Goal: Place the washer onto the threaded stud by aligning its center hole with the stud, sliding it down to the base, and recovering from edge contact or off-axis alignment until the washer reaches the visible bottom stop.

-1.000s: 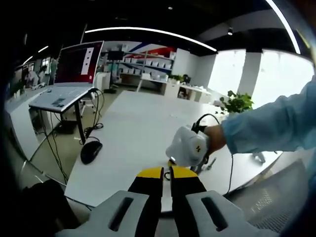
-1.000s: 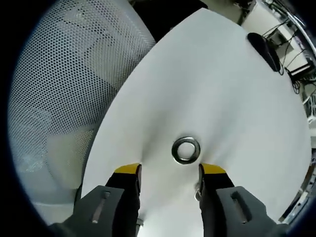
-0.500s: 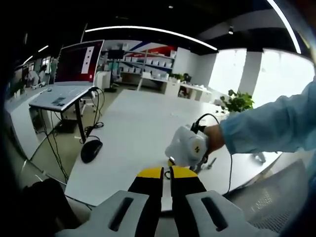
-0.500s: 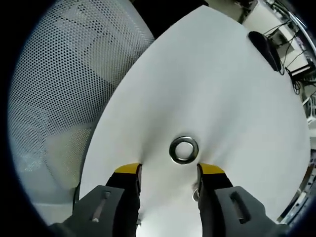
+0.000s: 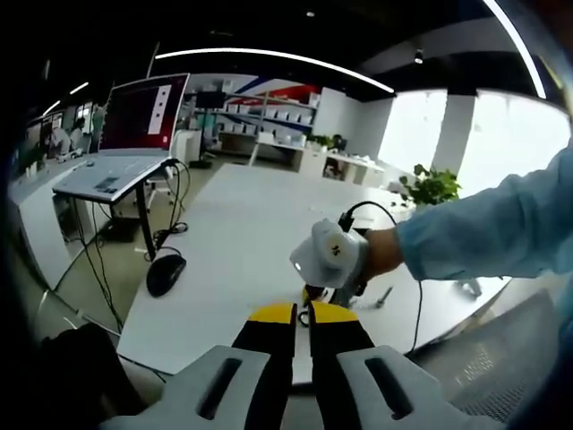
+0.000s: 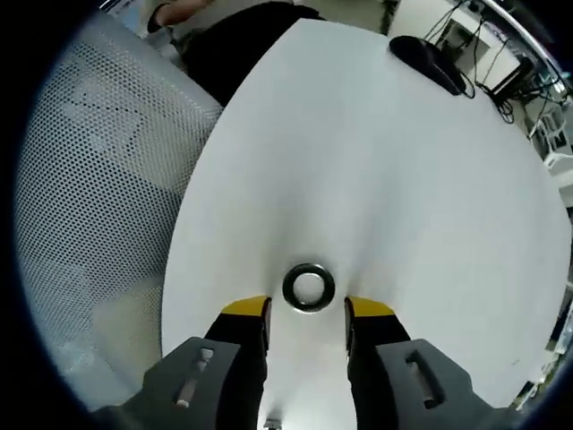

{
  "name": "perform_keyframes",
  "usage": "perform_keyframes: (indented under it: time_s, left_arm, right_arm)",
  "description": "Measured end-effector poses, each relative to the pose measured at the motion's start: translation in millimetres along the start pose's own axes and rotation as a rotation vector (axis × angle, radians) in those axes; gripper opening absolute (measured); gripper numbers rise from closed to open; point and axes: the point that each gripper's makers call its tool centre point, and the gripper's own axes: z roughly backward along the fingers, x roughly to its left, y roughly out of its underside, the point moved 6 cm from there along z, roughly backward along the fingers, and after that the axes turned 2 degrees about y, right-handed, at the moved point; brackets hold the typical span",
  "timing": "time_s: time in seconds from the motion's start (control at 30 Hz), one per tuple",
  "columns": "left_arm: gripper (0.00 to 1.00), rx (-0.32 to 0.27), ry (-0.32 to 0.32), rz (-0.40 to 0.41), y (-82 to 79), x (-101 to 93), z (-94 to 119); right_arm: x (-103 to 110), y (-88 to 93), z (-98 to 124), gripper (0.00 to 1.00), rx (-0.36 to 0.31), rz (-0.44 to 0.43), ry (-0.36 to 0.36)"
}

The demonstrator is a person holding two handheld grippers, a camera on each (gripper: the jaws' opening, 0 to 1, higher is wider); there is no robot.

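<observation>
Since a second ago, the washer (image 6: 309,288) has come nearer my right gripper (image 6: 307,311) and now lies flat on the white table (image 6: 385,170) just ahead of the yellow tips, on the line between them; the jaws stand narrower than before yet still apart, touching nothing.

Left of the washer, the table edge runs close by, with a mesh chair (image 6: 98,188) beyond it, so I have little room that way. Right of the washer and ahead of it the tabletop is bare and roomy.

My left gripper (image 5: 302,313) holds its tips together, a small dark piece just ahead of them that I cannot identify; my right gripper's white body (image 5: 329,257) works just beyond.

I judge the task barely begun: washer not yet gripped, stud placement all still to do.
</observation>
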Motion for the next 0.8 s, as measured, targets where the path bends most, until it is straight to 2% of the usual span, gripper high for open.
perform_keyframes:
  time_s: [0.13, 0.27, 0.33, 0.4, 0.5, 0.8]
  left_arm:
    - [0.02, -0.002, 0.0, 0.0, -0.2, 0.1, 0]
    - [0.02, 0.0, 0.0, 0.0, 0.0, 0.0, 0]
    - [0.02, -0.001, -0.001, 0.001, 0.0, 0.0, 0]
    - [0.02, -0.004, -0.002, 0.002, -0.2, 0.2, 0]
    - [0.02, -0.003, -0.001, 0.002, -0.2, 0.1, 0]
    - [0.02, -0.003, -0.001, 0.002, -0.3, 0.1, 0]
  right_arm:
    - [2, -1.8, -1, 0.37, 0.001, 0.051, 0.006]
    - [-2, -1.2, -2, 0.34, -0.007, 0.04, 0.005]
    - [-6, -3.7, -2, 0.27, -0.07, -0.02, 0.016]
    - [-8, -1.5, -2, 0.25, -0.079, -0.064, 0.01]
    - [-5, -2.5, -3, 0.24, -0.074, -0.024, 0.025]
    - [-6, -0.3, -3, 0.23, -0.098, -0.035, 0.036]
